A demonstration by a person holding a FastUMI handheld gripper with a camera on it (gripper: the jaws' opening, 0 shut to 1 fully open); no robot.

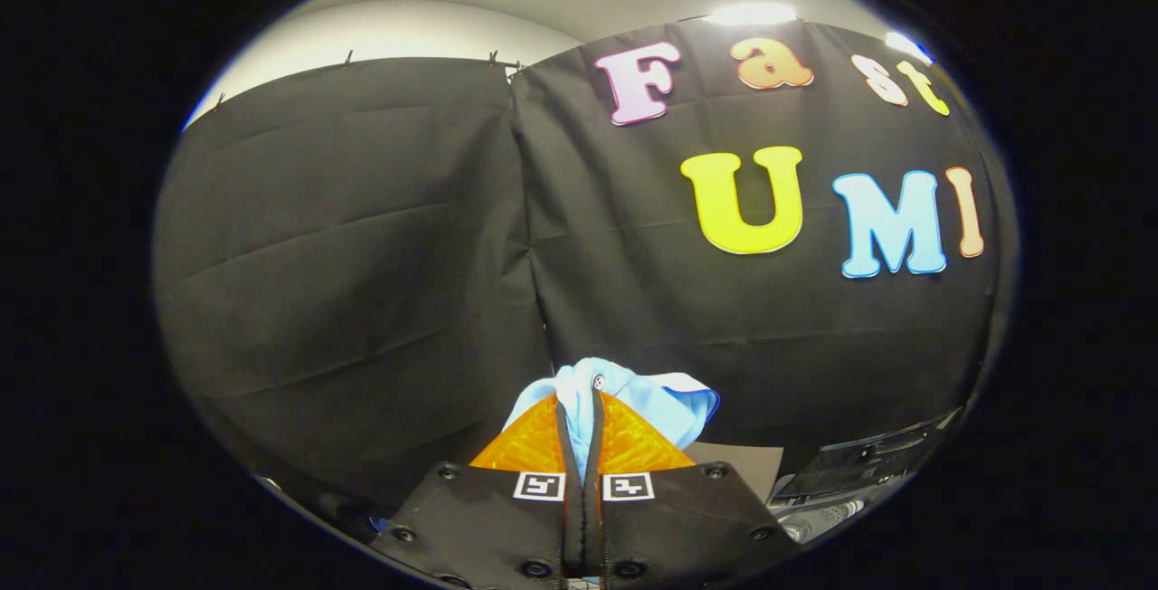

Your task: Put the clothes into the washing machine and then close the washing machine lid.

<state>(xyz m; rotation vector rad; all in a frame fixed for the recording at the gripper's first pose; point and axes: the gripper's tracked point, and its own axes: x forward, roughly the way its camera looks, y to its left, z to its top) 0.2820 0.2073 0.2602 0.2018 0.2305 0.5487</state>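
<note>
Gripper view: the gripper (580, 432) was seen clamped on a light blue garment (651, 400), judged soft, light and floppy, best held by a bunched fold.

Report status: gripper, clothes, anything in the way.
Gripper jaws shut on light blue cloth garment, lifted before the black cloth wall. Nothing ahead blocking.

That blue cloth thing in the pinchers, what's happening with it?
A person is holding a gripper and its two fingers are pinched shut on a light blue piece of clothing. The cloth is lifted up in the air in front of the booth's black cloth wall. It bunches out just past the fingertips. Part of a dark machine sits lower down to the side, and the clothing is not in it yet.
</note>
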